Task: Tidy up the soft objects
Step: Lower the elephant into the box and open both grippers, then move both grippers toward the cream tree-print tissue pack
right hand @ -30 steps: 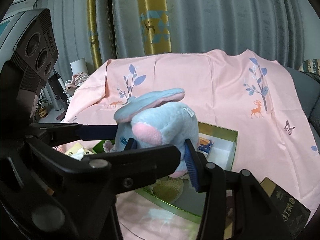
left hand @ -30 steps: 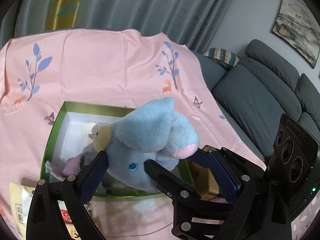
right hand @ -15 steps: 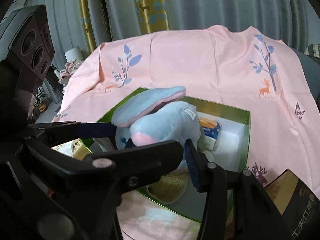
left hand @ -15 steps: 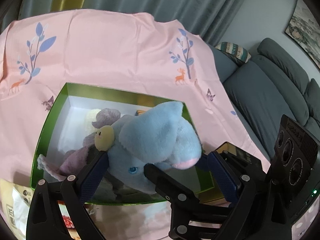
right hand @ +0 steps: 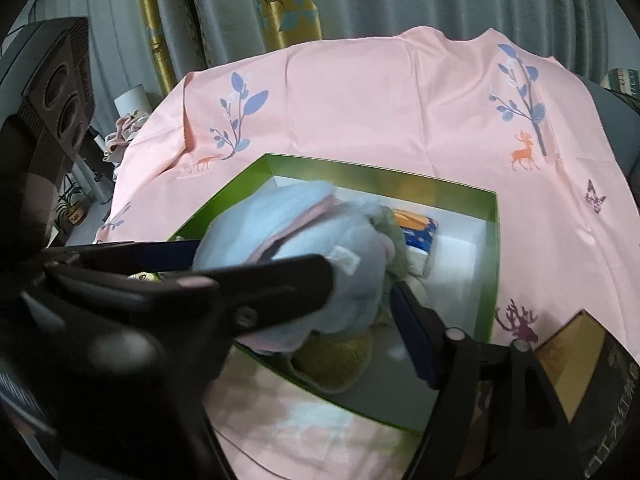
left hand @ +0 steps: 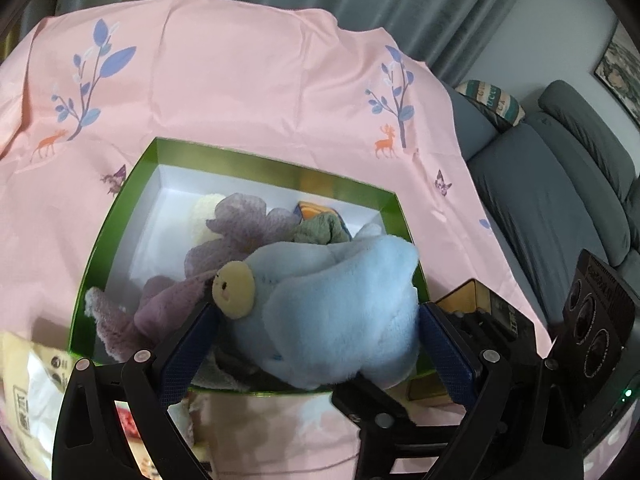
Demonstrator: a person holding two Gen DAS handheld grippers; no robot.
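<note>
**Inspector A:** In the left wrist view, the light blue plush elephant toy (left hand: 336, 320) is seen lodged between the two blue-padded fingers of the left gripper (left hand: 316, 344), low over the near part of the green-rimmed white-lined cardboard box (left hand: 272, 166). A round yellow face patch is recorded on its left side. Behind it, inside the box, a mauve fleecy plush toy (left hand: 236, 232), a cream fluffy item (left hand: 204, 216) and a grey-green soft item (left hand: 320, 232) are noted. The left gripper is set wide, its pads pressed on the elephant's flanks.

**Inspector B:** The right wrist view shows the same elephant (right hand: 288, 256) blurred, with the pink ear lining and a white sewn label exposed. The right gripper (right hand: 360, 292) is also closed on the toy. An olive plush item (right hand: 336, 364) under the elephant and a blue-and-orange packet (right hand: 416, 228) at the far wall are visible here only. The pink printed cloth (right hand: 360, 100) covering the counter is seen in both views; the dark gold-sided carton (right hand: 592, 380) is clearer on this side.

**Inspector A:** Against the picture one second earlier, the elephant has been lowered from above the rim to the level of the box contents. Both grips are unchanged.
</note>
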